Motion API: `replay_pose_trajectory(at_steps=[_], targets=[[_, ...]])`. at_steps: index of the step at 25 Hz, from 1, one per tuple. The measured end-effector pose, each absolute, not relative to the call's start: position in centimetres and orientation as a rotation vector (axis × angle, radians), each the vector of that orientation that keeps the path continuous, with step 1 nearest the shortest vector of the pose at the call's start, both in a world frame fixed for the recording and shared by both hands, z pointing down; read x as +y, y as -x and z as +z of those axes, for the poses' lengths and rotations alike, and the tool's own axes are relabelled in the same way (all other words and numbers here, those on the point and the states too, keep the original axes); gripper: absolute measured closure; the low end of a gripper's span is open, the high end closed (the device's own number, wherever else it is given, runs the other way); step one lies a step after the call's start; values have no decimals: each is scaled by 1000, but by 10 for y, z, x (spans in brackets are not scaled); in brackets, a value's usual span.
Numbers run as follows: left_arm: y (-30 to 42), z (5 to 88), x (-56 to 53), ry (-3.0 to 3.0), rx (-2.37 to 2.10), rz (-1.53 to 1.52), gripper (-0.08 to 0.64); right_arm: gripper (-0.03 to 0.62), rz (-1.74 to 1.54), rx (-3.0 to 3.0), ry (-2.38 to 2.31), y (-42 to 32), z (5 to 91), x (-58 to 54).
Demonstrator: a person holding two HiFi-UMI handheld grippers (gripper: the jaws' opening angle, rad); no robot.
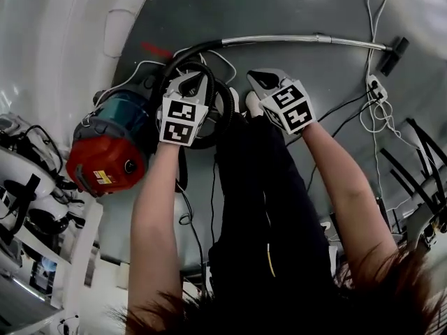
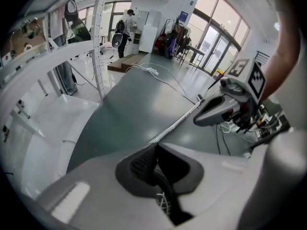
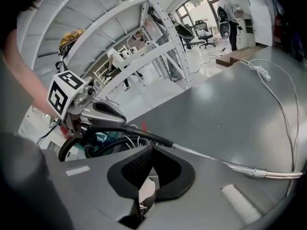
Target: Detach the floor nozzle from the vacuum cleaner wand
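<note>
floor nozzle [image 1: 395, 52]: small black head, attached to the far end of the wand, lying on the grey floor [image 1: 293, 9] at the top right of the head view, well apart from both grippers

wand [image 1: 307, 40]: shiny metal tube, flat on the floor, running from the hose end over to the nozzle

hose [image 1: 225, 102]: black and ribbed, curled in a loop right under the left gripper

canister [image 1: 108, 152]: red and teal vacuum body, on the floor just left of the hose loop

left gripper [image 1: 192, 82]: jaws pressed together, nothing in them, pointing down over the hose loop

right gripper [image 1: 262, 81]: jaws together too, also empty, side by side with the left one and nearer the wand

power strip [image 1: 377, 87]: white, with loose white cables, on the floor near the nozzle
</note>
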State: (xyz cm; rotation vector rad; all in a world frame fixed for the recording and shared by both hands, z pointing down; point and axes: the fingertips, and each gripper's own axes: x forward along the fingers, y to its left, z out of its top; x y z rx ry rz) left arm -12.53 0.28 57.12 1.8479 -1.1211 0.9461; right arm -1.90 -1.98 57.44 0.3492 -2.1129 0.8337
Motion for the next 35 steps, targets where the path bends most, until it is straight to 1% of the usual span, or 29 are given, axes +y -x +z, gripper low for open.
replay_pose_trajectory(at_steps=[4,8,11,17,21,24,28,35], targets=[[123,605,0,-1818,-1151,907,551,594,862,-2074,-401,17,617,-17],[104,631,-10,-1862,-1118,917,549,594,861,-2077,-404,25,647,-23],[104,645,-17,-1889,-1150,939,549,594,793,-2133,-424,37,659,-34],[123,676,-23,-1761,-1299,783,549,592,617,-2170,-355,48,690,-33],[123,694,-24,-1747,-1314,731,526,589,518,-2159,-329,52,714,-29],[125,695,-43,-1775,-1351,653,492,518,483,-2135,-307,55,733,-28],[132,704,-59,-1812,-1384,640,431,460,369,-2097,-270,59,756,-31],[146,718,-49,-1714,-1400,510,416,371,72,-1993,-50,65,794,-30]])
